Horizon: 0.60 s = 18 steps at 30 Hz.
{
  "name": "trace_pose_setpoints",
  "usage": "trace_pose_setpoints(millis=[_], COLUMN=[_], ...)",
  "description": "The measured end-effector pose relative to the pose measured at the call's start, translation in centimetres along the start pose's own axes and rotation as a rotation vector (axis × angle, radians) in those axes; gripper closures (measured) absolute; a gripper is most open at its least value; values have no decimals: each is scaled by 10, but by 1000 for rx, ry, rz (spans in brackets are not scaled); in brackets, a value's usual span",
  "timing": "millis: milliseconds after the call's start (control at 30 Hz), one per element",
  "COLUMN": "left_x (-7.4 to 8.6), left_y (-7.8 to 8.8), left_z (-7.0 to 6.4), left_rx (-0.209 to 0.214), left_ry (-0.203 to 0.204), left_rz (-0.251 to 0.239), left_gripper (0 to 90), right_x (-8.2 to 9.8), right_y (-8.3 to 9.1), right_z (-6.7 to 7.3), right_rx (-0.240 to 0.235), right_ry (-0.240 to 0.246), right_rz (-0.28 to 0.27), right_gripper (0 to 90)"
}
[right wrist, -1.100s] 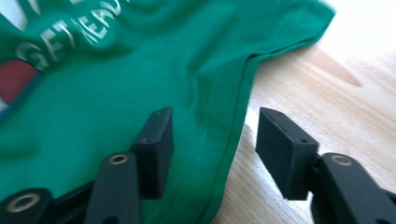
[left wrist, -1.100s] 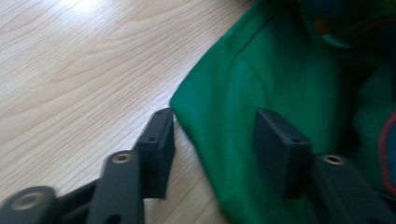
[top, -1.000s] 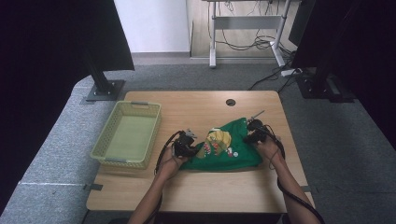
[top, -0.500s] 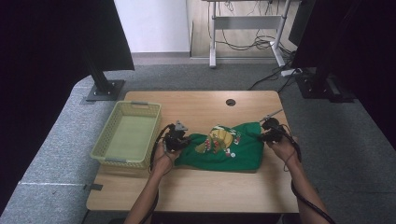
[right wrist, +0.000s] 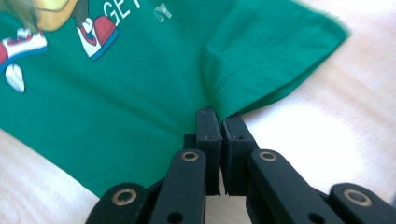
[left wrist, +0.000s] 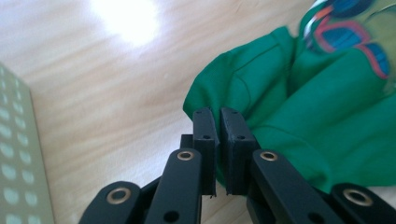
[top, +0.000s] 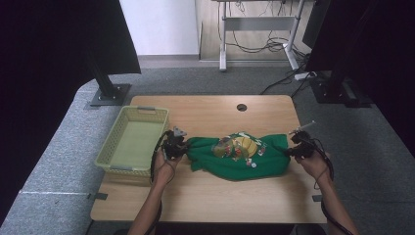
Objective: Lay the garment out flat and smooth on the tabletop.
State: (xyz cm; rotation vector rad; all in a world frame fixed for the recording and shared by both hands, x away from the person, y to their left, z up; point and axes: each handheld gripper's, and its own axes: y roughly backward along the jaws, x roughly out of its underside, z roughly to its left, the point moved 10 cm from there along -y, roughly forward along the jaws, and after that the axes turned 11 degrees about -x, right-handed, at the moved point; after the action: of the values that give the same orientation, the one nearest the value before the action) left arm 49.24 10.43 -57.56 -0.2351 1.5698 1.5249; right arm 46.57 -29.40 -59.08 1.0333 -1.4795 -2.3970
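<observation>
A green T-shirt [top: 235,160] with a cartoon print lies stretched across the middle of the wooden table [top: 210,196]. My left gripper [top: 182,148] is shut on its left edge; in the left gripper view the green cloth [left wrist: 289,107] is pinched between the jaws of that gripper [left wrist: 218,112], which have just eased slightly wider while still holding it. My right gripper [top: 292,151] is shut on the shirt's right end. In the right gripper view, my right gripper [right wrist: 218,116] pinches the shirt [right wrist: 140,84] just below a sleeve hem.
A pale green plastic basket [top: 110,156] stands at the table's left, close to my left hand, and its wall [left wrist: 14,154] shows in the left gripper view. A round cable hole [top: 242,107] sits near the table's far edge. Monitor stands and cables lie beyond the table.
Both hands have moved apart, the left toward the basket and the right toward the table's right edge. The bunched shirt between them has been pulled out wide.
</observation>
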Motion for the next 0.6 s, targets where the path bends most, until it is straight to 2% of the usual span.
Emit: trace_pose_setpoints(millis=[33, 67, 100, 133, 167, 233, 300, 333, 367, 400, 433, 467, 533, 600], left_x=[0, -4, -4, -11, -11, -24, -24, -30, -30, -30, -23, -23, -18, -18], left_y=[-2, 0, 0, 4, 4, 7, 7, 1, 1, 1, -17, -17, -25, -25], left_z=[-2, -2, -2, -4, -4, -10, -10, -20, -20, -20, -29, -29, -30, -30], left_rx=[-7, -11, -11, -6, -6, 1, 1, 17, 17, 17, 20, 20, 13, 13], left_ry=[-6, -6, -6, -3, -3, -17, -17, -41, -41, -41, -77, -77, -83, -83], left_rz=[3, -10, -10, -30, -30, -58, -58, -62, -62, -62, -15, -15, 8, 8], left_gripper=[820, 636, 577, 577, 500, 465, 459, 459, 458, 458, 463, 466, 470, 470], right_x=[0, -1, -1, -5, -5, -23, -28, -28, -28, -37, -40, -40, -39, -38], right_y=[0, 7, 7, 10, 10, 21, 21, 21, 21, 10, -10, -10, -23, -29], right_z=[0, 2, 2, 3, 3, 9, 10, 10, 10, 14, 16, 16, 16, 16], right_rx=[0, 35, 35, 44, 44, 65, 70, 70, 70, 63, 42, 42, 31, 27], right_ry=[0, 28, 28, 38, 38, 76, 83, 83, 83, 106, 127, 127, 133, 133], right_rz=[0, -10, -10, -27, -27, -97, -111, -111, -111, -117, -94, -94, -73, -63], right_gripper=[856, 710, 710, 652, 652, 506, 506, 478, 478, 478, 407, 407, 400, 400])
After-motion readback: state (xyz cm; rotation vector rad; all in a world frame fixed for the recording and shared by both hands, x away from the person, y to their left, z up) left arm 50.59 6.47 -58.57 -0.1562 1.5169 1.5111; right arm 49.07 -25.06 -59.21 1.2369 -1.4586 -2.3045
